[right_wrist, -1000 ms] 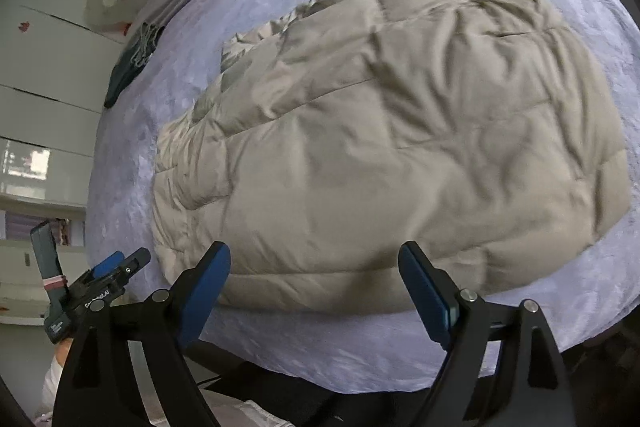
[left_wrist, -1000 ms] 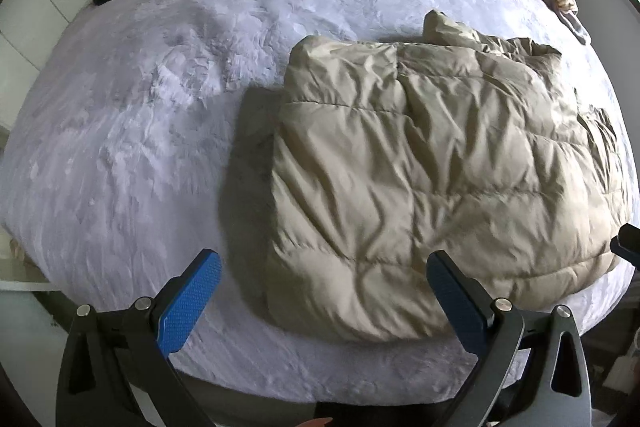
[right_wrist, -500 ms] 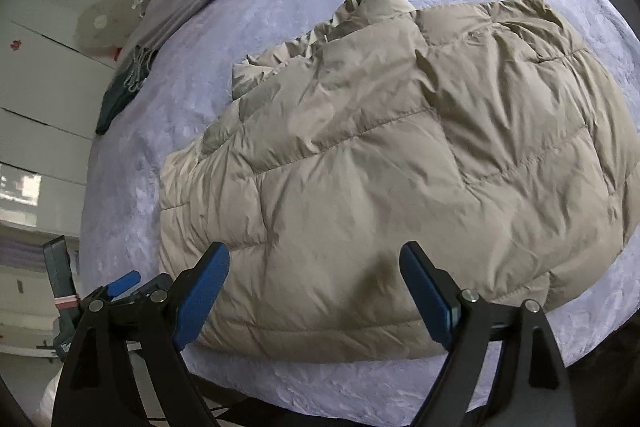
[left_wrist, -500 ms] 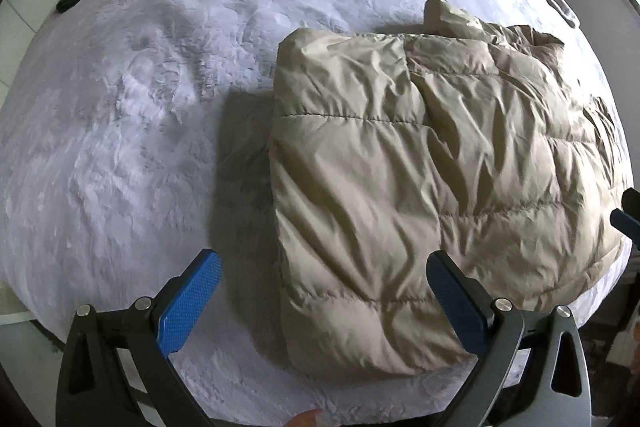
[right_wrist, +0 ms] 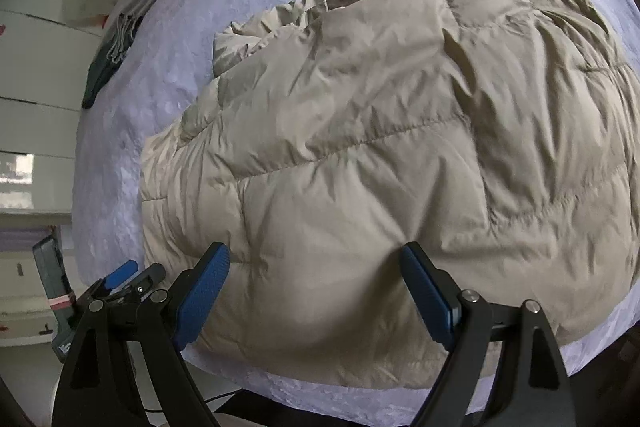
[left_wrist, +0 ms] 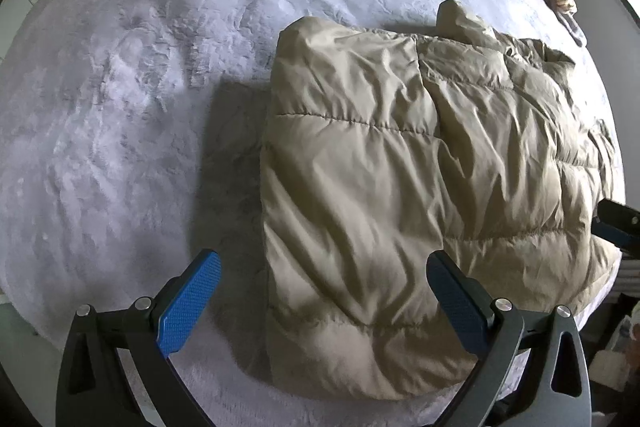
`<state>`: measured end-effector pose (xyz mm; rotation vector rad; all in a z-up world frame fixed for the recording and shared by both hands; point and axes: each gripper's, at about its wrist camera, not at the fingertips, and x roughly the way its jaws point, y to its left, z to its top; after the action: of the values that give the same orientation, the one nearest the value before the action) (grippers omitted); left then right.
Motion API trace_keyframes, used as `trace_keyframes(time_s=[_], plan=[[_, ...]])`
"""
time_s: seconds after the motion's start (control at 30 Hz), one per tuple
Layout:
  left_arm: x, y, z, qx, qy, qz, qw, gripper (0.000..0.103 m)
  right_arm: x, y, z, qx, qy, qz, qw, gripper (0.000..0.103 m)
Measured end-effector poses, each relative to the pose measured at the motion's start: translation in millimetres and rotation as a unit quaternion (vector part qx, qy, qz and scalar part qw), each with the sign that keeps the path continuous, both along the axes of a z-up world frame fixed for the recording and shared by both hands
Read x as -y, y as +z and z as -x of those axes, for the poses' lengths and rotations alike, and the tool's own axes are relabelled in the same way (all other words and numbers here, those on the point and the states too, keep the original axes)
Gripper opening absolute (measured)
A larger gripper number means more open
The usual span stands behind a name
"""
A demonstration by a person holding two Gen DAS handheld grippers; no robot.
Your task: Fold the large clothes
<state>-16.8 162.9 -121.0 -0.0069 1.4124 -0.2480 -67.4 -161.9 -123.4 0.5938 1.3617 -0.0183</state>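
Jacket (left_wrist: 400,187): beige, quilted, folded, lying at bed (left_wrist: 120,107) near edge. Left hand-held gripper (left_wrist: 324,307) released above its left portion; right hand-held gripper (right_wrist: 316,291) released above its near hem. No legible writing.

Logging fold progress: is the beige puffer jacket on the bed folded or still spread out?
Folded. The beige quilted puffer jacket lies as a compact, doubled rectangle on the lavender fuzzy bedspread, no sleeves sticking out; collar peeks out at the far edge.

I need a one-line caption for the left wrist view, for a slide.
Open left gripper poised over the near edge of a folded beige puffer jacket on a pale plush bedspread.
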Motion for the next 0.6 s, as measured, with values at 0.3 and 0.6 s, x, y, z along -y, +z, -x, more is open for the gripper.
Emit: trace_keyframes(time_s=[0.3,0.6], plan=[[-45.1,-22.6,-22.7,-0.048,0.016,0.118,0.9917,0.103,-2.5,-17.2,-5.9,-0.027,0.013,0.005,1.0,0.089],[-51.5,-78.3,-49.0,-0.144,-0.027,0.25,0.957,0.103,-6.6,-24.1,-10.1,-0.037,0.02,0.015,0.999,0.09]])
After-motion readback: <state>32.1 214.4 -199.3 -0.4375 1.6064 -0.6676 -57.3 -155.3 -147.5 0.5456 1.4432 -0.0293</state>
